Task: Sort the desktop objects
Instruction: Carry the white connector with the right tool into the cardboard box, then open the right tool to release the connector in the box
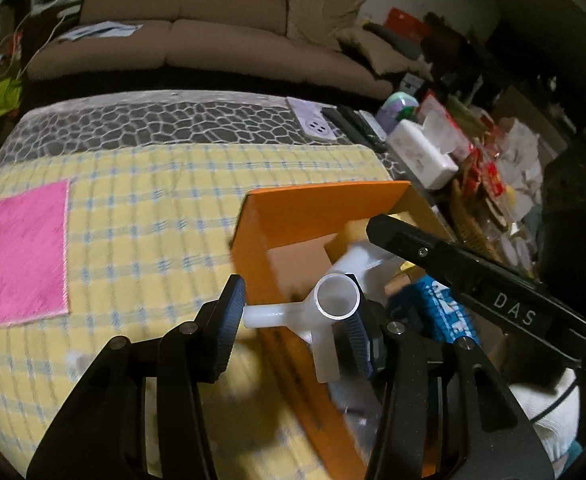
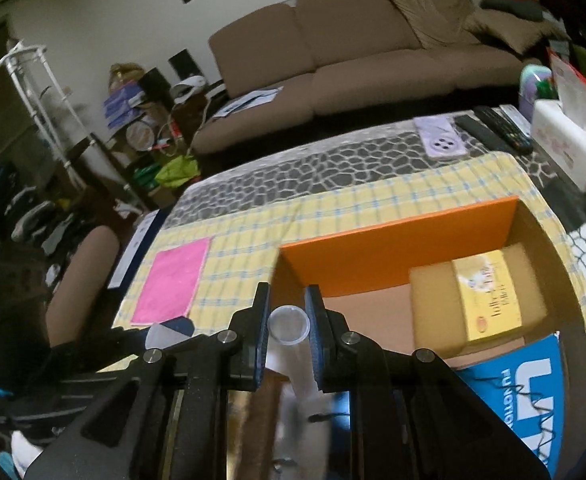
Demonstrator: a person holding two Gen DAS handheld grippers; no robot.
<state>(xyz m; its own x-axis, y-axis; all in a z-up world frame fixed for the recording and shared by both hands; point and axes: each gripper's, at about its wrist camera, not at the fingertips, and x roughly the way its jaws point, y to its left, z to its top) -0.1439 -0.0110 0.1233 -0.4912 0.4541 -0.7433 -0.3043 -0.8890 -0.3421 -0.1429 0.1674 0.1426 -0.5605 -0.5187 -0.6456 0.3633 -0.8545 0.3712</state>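
The left gripper (image 1: 293,316) is clenched on a translucent white plastic multi-branch pipe fitting (image 1: 325,312): one ribbed pad (image 1: 231,320) bears on the end of a side stub and the other sits against the hub, so the open round socket faces the camera and a lower branch hangs down between the fingers. The fitting is held in the air right over the near wall of the orange cardboard box (image 1: 253,248), half above the box floor. The right gripper (image 2: 287,326) is closed on a clear plastic tube (image 2: 289,332), its open mouth pointing forward between the pads, also just over the box's near edge; in the left view the right gripper's black finger reaches across above the box. Inside the box lie a small brown carton with a yellow label (image 2: 469,300) and a blue printed packet (image 2: 525,384) near the corner. The box stands on a yellow checked cloth (image 1: 153,200) with a pink square mat (image 1: 25,256) well apart on it. By its look the fitting is light, rigid and smooth, so it could twist in a grip on one stub; holding across the hub seems steadier. The tube looks thin-walled and slippery, best pinched gently mid-length.
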